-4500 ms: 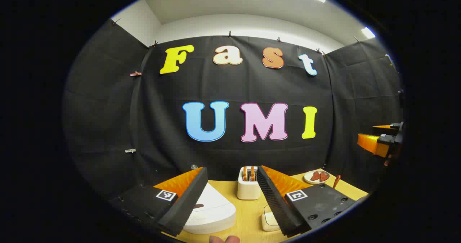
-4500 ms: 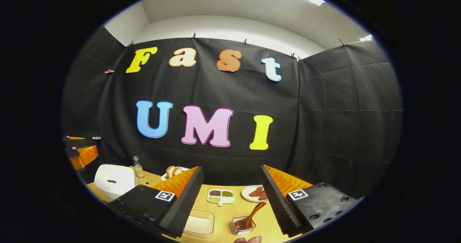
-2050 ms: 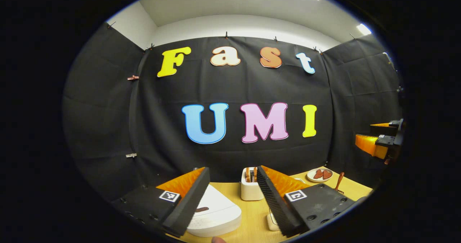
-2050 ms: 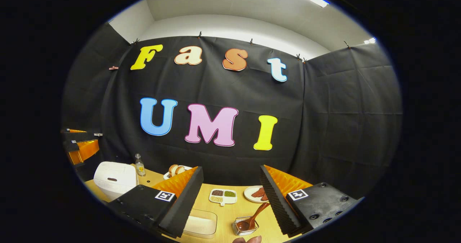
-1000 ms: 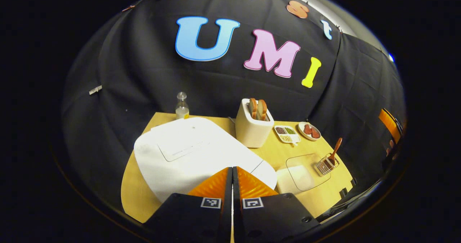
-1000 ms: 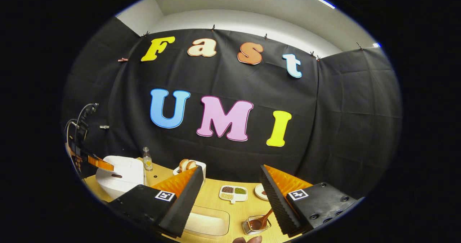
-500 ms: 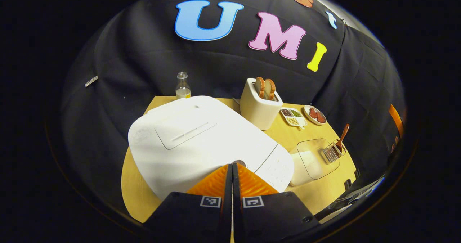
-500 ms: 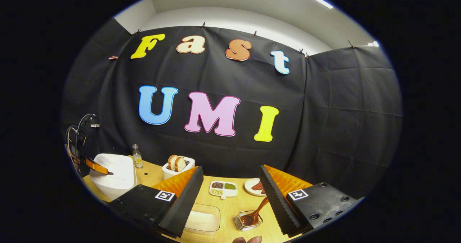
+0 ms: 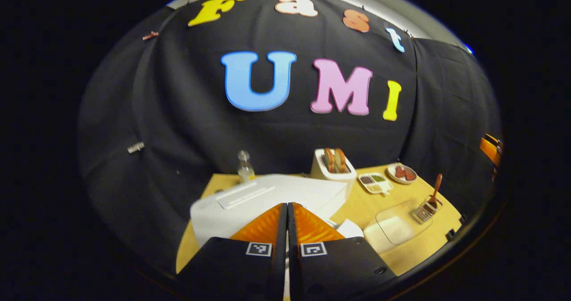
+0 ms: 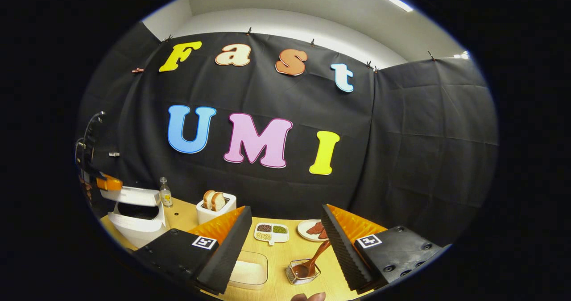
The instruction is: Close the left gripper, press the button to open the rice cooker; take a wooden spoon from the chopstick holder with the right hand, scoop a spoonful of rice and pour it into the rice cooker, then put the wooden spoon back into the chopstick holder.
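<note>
Your left tongs (image 9: pixel 287 209) are closed just over the rice cooker (image 10: pixel 134 214), whose lid is lifting. Your right tongs (image 10: pixel 285 234) are open, empty; next reach the wooden spoon (image 10: pixel 312 258) in its holder (image 10: pixel 303 272).

Before me, light wooden table (image 10: pixel 281 258) carries white rice cooker (image 10: pixel 136 223) at left, small bottle (image 10: pixel 165 193), toaster (image 10: pixel 215 211) with bread, sectioned dish (image 10: pixel 271 232), plate (image 10: pixel 310 230), clear rice container (image 10: pixel 249 270), wire chopstick holder (image 10: pixel 302 271) with wooden spoon (image 10: pixel 314 258).
</note>
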Motion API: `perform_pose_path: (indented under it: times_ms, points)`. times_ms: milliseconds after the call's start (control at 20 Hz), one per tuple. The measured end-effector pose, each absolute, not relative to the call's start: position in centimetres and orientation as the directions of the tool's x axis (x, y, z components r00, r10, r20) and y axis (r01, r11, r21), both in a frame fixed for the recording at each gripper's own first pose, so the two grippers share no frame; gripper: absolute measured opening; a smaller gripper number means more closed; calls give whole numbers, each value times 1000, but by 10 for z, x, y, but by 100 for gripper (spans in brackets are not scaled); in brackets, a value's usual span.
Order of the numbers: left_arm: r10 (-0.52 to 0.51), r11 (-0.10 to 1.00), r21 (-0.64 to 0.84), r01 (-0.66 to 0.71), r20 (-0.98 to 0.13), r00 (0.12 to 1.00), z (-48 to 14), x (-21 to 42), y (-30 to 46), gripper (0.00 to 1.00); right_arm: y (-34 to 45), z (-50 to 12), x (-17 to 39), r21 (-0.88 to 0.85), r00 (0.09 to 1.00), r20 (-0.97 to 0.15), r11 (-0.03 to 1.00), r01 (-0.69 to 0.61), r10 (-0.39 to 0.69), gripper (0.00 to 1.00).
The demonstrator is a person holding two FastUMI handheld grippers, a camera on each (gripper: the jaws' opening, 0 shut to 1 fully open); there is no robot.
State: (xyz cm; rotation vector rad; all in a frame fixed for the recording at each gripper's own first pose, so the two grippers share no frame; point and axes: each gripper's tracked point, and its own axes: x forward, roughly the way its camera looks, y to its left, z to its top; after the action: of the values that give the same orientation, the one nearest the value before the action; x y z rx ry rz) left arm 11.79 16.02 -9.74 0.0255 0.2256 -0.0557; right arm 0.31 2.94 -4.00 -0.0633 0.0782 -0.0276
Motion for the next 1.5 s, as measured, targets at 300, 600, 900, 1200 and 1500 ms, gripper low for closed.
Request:
perform_pose_path:
  times_ms: [300,600,900,1200,1500]
  points:
    - [85,989,120,-90,41,996,-24,102,165,72,16,-54,3,-29,995,-95,1000,-5,2,98]
    - [135,987,84,-137,28,990,-25,84,135,97,-36,-97,17,21,985,-170,1000,4,-1,97]
    - [156,987,42,-155,-19,988,-39,69,95,97,-82,-159,34,65,962,-270,998,-13,31,98]
    - [177,984,27,-176,-57,983,-46,58,62,97,-100,-251,60,207,899,-417,977,-50,134,98]
    - [202,979,36,-199,-97,975,-54,47,46,97,-93,-329,93,444,782,-559,896,1,276,80]
